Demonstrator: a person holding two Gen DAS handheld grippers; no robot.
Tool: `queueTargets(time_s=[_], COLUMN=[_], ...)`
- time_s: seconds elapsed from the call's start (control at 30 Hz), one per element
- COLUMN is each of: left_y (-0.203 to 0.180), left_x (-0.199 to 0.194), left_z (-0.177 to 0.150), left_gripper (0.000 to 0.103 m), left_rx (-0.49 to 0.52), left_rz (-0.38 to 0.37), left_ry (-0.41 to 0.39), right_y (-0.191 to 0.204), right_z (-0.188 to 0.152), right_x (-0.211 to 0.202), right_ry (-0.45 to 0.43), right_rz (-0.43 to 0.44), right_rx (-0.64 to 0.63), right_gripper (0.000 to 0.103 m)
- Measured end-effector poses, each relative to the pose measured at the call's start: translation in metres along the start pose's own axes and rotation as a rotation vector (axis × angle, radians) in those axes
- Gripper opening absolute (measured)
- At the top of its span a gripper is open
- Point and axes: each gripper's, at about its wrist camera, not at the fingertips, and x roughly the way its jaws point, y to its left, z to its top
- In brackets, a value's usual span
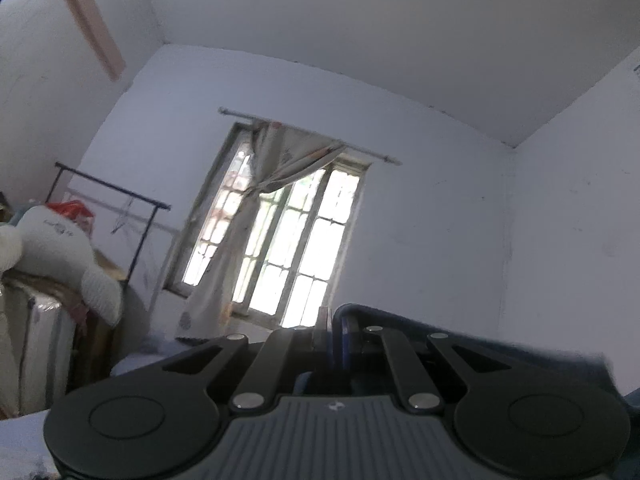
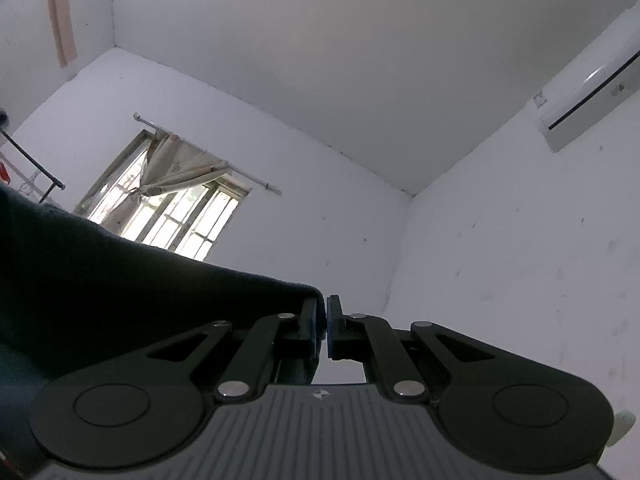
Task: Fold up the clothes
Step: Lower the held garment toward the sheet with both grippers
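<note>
A dark blue garment hangs between my two grippers, both raised and pointing up toward the far wall. In the left wrist view my left gripper (image 1: 330,320) is shut, and the garment (image 1: 480,344) leaves its fingertips and runs off to the right over the right finger. In the right wrist view my right gripper (image 2: 323,314) is shut on a corner of the same garment (image 2: 120,280), which spreads leftward as a broad dark sheet and covers the left finger's outer side. The rest of the cloth drops out of sight below both cameras.
A barred window (image 1: 280,240) with a tied-back curtain is in the far wall. At the left stand a dark clothes rack (image 1: 116,192) and a white plush toy (image 1: 60,248) on stacked boxes. An air conditioner (image 2: 592,92) is mounted high on the right wall.
</note>
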Motion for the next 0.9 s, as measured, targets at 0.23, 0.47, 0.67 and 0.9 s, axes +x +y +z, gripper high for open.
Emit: queueTargets(time_s=[0.23,0.47,0.67,0.9], left_y=[0.025,0.038,0.047,0.053], left_x=[-0.011,0.012,0.077,0.184], left_z=[-0.024,-0.034,-0.053,-0.083], left_gripper=[0.002,0.002,0.002,0.002], left_rx=[-0.043,-0.04,-0.048,-0.049], left_rz=[0.036,0.063,0.081,0.128], left_ry=[0.049,0.08,0.128,0.178], right_y=[0.007,0.019,0.036,0.071], right_z=[-0.025,-0.05,-0.08,-0.126], right_x=[-0.021,-0.005,0.047,0.145], right_ry=[0.055,0.103,0.163,0.236], right_rz=[0.025,0.065,0.108,0.141], right_rx=[0.019,0.033,0.062,0.083], right_gripper=[0.002,0.002,0.002,0.002])
